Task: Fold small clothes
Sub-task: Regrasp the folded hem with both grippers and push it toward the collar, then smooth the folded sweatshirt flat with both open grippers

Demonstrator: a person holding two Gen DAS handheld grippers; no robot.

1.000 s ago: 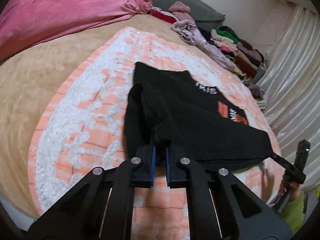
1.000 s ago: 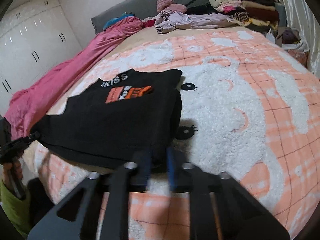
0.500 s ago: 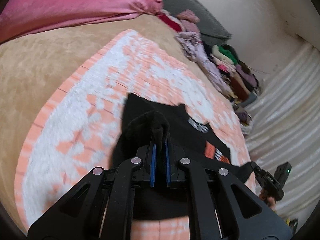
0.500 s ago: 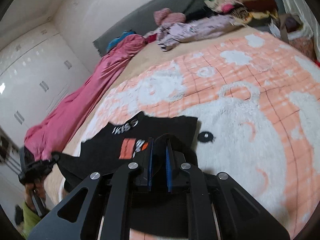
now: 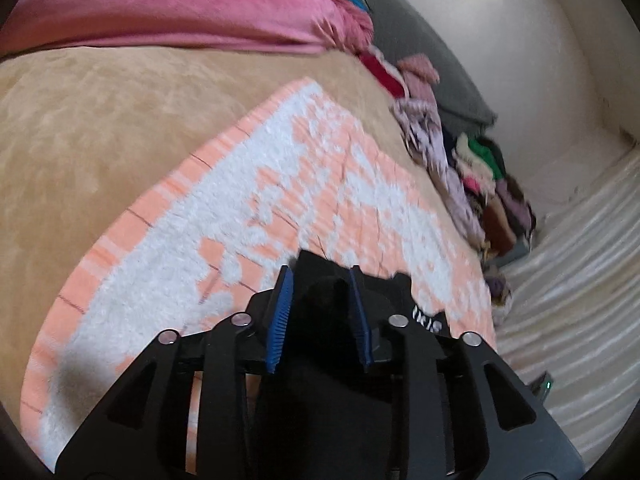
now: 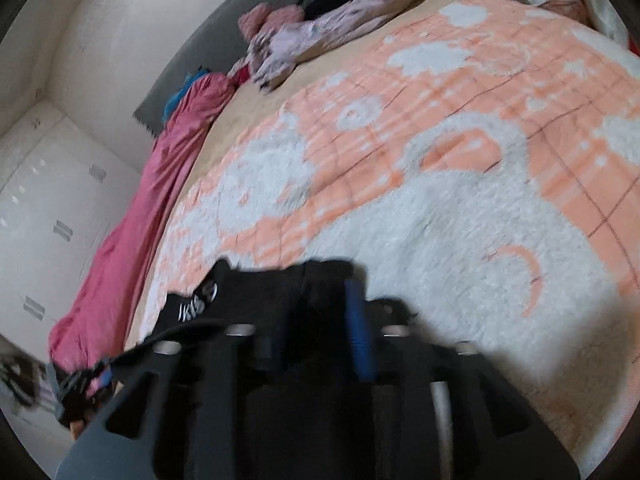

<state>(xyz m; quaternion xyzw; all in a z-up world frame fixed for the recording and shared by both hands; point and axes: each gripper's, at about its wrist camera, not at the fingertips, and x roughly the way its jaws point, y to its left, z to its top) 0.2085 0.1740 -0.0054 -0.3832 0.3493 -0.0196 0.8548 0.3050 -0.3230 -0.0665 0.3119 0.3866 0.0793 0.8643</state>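
Note:
A small black garment with white lettering (image 5: 430, 322) lies on the peach-and-white fleece blanket (image 5: 256, 200). My left gripper (image 5: 320, 280) is open, its blue pads (image 5: 282, 308) spread with a bunched fold of the black cloth (image 5: 324, 300) lying between them. In the right wrist view the same garment (image 6: 224, 296) sits low in the frame. My right gripper (image 6: 320, 300) is open too, one blue pad (image 6: 358, 332) showing, with black cloth between the jaws. The left gripper (image 6: 86, 380) appears blurred at the lower left of that view.
A pink quilt (image 5: 180, 4) lies along the far side of the tan bed cover (image 5: 80, 128). A heap of mixed clothes (image 5: 472, 168) lines the grey headboard (image 5: 440, 64). White curtains (image 5: 572, 280) hang at the right. White wardrobe doors (image 6: 44, 216) stand beyond the bed.
Both grippers were shut on the black garment's edges, carried them forward over it, and have opened. The cloth now lies loose between the jaws.

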